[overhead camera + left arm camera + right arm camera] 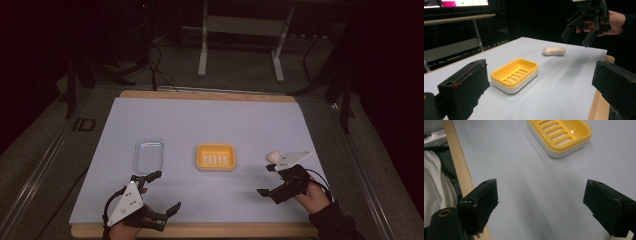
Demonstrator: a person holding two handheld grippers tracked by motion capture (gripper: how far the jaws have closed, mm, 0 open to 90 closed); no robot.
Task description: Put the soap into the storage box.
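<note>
Both grippers, left (163, 192) and right (266, 180), are spread wide near the table's (210, 115) front edge; soap dish (215, 157) sits mid-table.

The yellow soap dish (515, 75) looks like smooth, glossy plastic over a white base. The clear lid (148, 155) appears as shiny transparent plastic. The soap bar (554, 51) has a matt, creamy surface. The sheet (210, 125) covering the table is matt and smooth, edged by bare wood (457, 167). Jaw pads look rough, matt black foam
</note>
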